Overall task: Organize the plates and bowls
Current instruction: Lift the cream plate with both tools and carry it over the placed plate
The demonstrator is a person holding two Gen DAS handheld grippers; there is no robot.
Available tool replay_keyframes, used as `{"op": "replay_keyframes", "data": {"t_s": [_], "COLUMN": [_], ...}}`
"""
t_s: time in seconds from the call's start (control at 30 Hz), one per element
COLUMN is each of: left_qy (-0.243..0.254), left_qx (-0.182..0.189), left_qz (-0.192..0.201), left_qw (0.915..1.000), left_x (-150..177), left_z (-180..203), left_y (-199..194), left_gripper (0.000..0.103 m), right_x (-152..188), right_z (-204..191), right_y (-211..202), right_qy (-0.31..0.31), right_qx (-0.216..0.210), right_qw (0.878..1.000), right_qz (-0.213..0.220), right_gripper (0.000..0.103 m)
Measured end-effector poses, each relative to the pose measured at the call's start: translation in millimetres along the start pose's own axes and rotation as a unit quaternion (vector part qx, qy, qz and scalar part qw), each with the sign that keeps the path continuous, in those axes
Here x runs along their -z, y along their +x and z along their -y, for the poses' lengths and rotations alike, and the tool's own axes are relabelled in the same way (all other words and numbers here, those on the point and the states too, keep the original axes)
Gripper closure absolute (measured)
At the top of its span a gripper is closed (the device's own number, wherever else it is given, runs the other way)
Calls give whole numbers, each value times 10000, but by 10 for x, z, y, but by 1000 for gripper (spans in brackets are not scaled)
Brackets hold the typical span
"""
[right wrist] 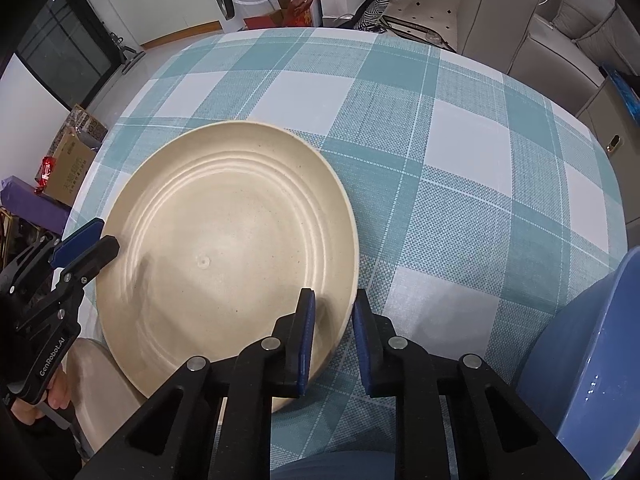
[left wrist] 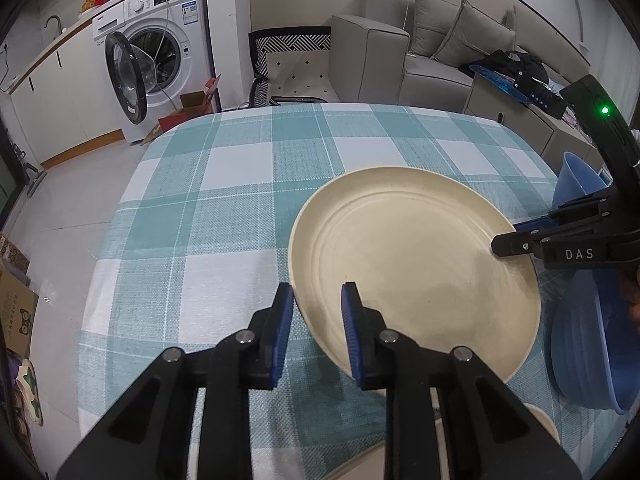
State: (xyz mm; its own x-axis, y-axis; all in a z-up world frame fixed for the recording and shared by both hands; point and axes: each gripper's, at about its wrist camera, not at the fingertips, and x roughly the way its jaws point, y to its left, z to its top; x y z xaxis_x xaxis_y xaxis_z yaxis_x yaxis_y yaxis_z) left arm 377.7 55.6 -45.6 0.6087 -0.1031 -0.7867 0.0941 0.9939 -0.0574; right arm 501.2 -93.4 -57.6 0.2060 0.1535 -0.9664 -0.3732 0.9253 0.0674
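A large cream plate (left wrist: pixel 412 264) (right wrist: pixel 228 236) is over the checked tablecloth. My left gripper (left wrist: pixel 316 312) is open, its two blue-padded fingers either side of the plate's near-left rim. My right gripper (right wrist: pixel 332 320) is open too, straddling the plate's opposite rim; it also shows in the left wrist view (left wrist: pixel 516 240). The left gripper shows at the left edge of the right wrist view (right wrist: pixel 86 246). A blue bowl (left wrist: pixel 576 178) and a blue plate or bowl (left wrist: pixel 588 344) (right wrist: pixel 592 344) sit at the table's right side.
The table (right wrist: pixel 460 140) has a teal and white checked cloth. Another cream dish (right wrist: pixel 100 384) lies under the plate's near-left edge. A washing machine with its door open (left wrist: pixel 148 52), a grey sofa (left wrist: pixel 400 52) and boxes on the floor (right wrist: pixel 68 160) surround the table.
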Motion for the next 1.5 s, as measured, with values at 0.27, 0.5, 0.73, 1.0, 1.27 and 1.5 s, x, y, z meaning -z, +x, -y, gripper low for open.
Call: {"op": "replay_keyframes", "data": {"t_s": [0.27,0.5,0.73,1.0,1.27,1.5], "left_qy": [2,7,5,37,-19,-68], "left_qx": [-19,-27,-60,-150,-218,-249], "left_qz": [134,292,445,587,708,750], "left_qw": [9999,9996,9990,9982,9973,9968], "left_x": [-11,-11,16,101,241,393], "left_z": [-13,-23,-24,-32,-75,-92], "left_y": [-136,-316,-551,-847,-1110,-1254], "left_gripper": [80,80,80,80,80,80], "right_x": [20,50,89,188,316,437], "right_z": [-52,-115,-221,-396,-572,-687], "right_y": [-160,-317,-545,-780,-945,-1011], "right_qy": [-56,-110,-191,-333,-507,-615], "right_qx": [27,71,110,138,113,80], "right_qw": [9999,9996,9990,9980,9969,9962], "right_qz": [136,232,381,516,587,612], "right_gripper": [84,84,84,84,84,84]}}
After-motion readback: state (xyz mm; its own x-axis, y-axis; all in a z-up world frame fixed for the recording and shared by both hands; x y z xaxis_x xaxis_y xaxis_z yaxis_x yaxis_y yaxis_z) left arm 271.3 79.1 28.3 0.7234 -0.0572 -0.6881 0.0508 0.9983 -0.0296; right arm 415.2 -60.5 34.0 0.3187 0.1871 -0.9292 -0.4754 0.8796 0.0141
